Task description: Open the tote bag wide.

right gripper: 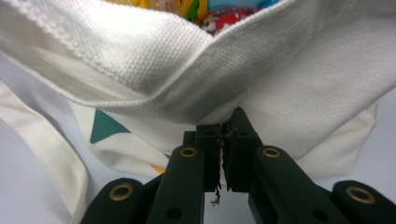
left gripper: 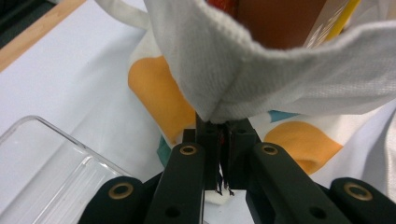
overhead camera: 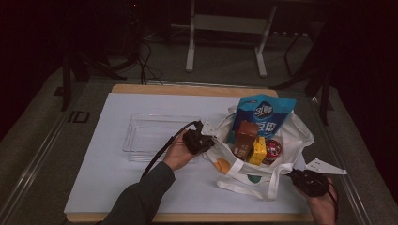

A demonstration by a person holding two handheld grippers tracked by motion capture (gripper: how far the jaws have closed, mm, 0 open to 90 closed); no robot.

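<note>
A white canvas tote bag [overhead camera: 291,136] with orange and teal spots stands open on the white table cover. Inside it are a blue snack bag [overhead camera: 265,115], a brown box [overhead camera: 245,139], a yellow box [overhead camera: 258,151] and a round red tin [overhead camera: 273,148]. My left gripper [overhead camera: 210,140] is shut on the bag's left rim; in the left gripper view the jaws pinch a fold of the bag's cloth [left gripper: 280,70] at the gripper's [left gripper: 223,126] tips. My right gripper [overhead camera: 292,174] is shut on the bag's near right rim, where the white bag cloth [right gripper: 140,60] is clamped at that gripper's [right gripper: 225,127] tips.
A clear plastic tray [overhead camera: 141,140] lies just left of the bag, and its corner [left gripper: 42,158] sits beside my left gripper. A loose bag handle [overhead camera: 253,191] lies on the cover near the table's front edge [overhead camera: 187,217]. A stand's legs [overhead camera: 190,51] rise beyond the table.
</note>
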